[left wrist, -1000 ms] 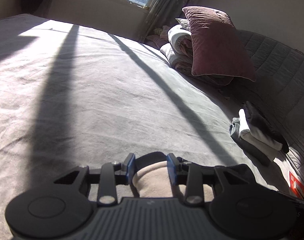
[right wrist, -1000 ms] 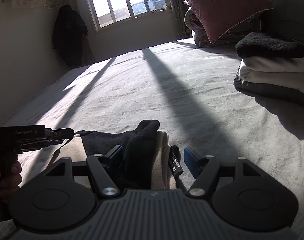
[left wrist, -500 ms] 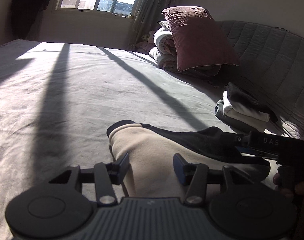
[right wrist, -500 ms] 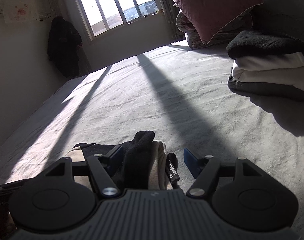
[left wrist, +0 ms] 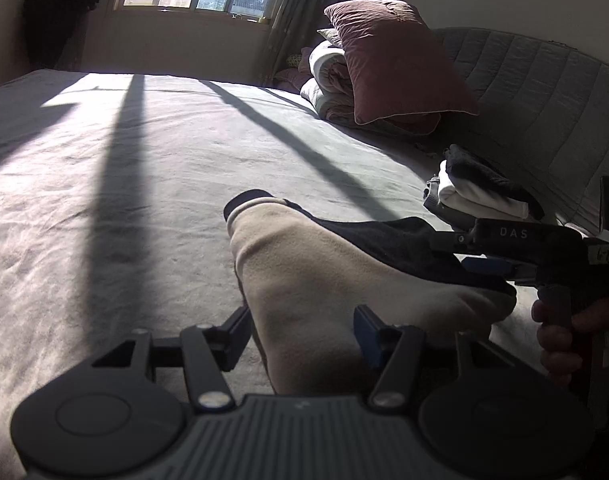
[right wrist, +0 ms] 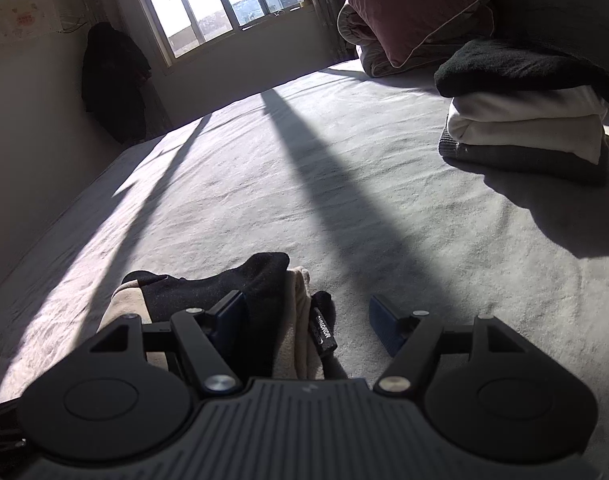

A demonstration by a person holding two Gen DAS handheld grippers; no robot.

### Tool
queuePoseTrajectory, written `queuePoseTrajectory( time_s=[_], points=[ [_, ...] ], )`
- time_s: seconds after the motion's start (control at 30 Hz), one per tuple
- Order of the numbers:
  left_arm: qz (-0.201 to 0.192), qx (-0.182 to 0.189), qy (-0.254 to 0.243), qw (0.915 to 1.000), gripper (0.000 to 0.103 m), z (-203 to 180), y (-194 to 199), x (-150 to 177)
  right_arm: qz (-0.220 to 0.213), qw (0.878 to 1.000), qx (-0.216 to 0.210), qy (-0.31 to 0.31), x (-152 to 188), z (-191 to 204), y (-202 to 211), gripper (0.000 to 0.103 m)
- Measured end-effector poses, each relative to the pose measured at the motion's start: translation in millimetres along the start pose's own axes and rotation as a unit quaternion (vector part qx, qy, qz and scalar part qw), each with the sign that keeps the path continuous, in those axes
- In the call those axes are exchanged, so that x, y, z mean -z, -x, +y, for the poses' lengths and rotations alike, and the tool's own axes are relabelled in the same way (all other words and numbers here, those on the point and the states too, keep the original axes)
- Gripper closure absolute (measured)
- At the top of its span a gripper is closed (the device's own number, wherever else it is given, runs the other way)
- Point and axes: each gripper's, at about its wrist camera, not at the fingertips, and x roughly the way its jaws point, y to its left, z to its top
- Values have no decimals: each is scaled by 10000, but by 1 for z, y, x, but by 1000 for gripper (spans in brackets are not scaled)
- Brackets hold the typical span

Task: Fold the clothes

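Two low wrist views over the bed (left wrist: 184, 160), facing the window (right wrist: 224, 0), perhaps sharing folded stack (right wrist: 524, 120)

The bed (left wrist: 176, 168) is covered with a grey sheet, lit by sun and crossed by long dark shadow bands. Taking the maroon pillow (left wrist: 396, 60) as the landmark: it leans at the far right end of the bed, against a rolled white quilt (left wrist: 328, 80) that lies just behind and under it. Nearer than the pillow, along the same right side, sits a stack of folded clothes (right wrist: 524, 120): dark grey at the bottom, white in the middle, black on top. Well nearer than the pillow, toward the near edge, a beige and black garment (left wrist: 324, 272) lies on the sheet.
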Motion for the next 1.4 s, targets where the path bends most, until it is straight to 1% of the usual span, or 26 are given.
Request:
queuePoseTrajectory(
  time_s=[0.1, 0.13, 0.2, 0.27, 0.33, 0.37, 0.43, 0.5, 0.6, 0.63, 0.73, 0.87, 1.1, 1.23, 1.4],
  points=[
    [134, 102, -158, 9997, 34, 1, 8, -4, 13, 9998, -141, -130, -2, -3, 4, 29],
    [160, 108, -176, 9997, 32, 1, 10, -5, 34, 9997, -178, -168, -3, -3, 5, 29],
    [244, 118, -77, 9996, 29, 5, 13, -11, 91, 9994, -238, -224, -3, -3, 5, 28],
    [355, 170, 107, 9992, 24, 10, 14, -16, 147, 9991, -283, -262, -3, -2, 6, 28],
    [540, 278, 366, 9975, 16, 16, 12, -21, 184, 9992, -276, -240, -2, 0, 6, 27],
    [635, 334, 498, 9962, 14, 18, 11, -23, 200, 9992, -270, -228, -2, 1, 6, 26],
    [841, 320, 804, 9927, 6, 22, 7, -26, 230, 9992, -263, -187, -2, 3, 6, 22],
    [996, 250, 1017, 9895, 2, 24, 3, -27, 256, 9993, -265, -110, -3, 5, 7, 14],
    [1119, 123, 1098, 9876, 2, 24, -6, -28, 295, 9992, -265, 10, -4, 8, 8, 6],
    [1166, 66, 1126, 9868, 2, 24, -9, -29, 308, 9992, -263, 51, -4, 8, 9, 6],
    [1309, 124, 1185, 9842, 2, 22, -18, -31, 392, 9989, -260, 74, -4, 8, 10, 3],
    [1454, 189, 1128, 9827, 2, 16, -30, -35, 600, 9979, -240, -76, -4, 2, 8, 2],
    [1537, 164, 1198, 9807, 2, 12, -41, -42, 1069, 9926, -230, -535, -3, -12, 0, 2],
    [1631, 154, 1263, 9784, 2, 14, -47, -43, 1139, 9910, -265, -655, -2, -14, -1, 2],
    [1769, 204, 1441, 9734, 2, 19, -53, -39, 1173, 9901, -228, -731, -1, -16, -2, 2]
  ],
)
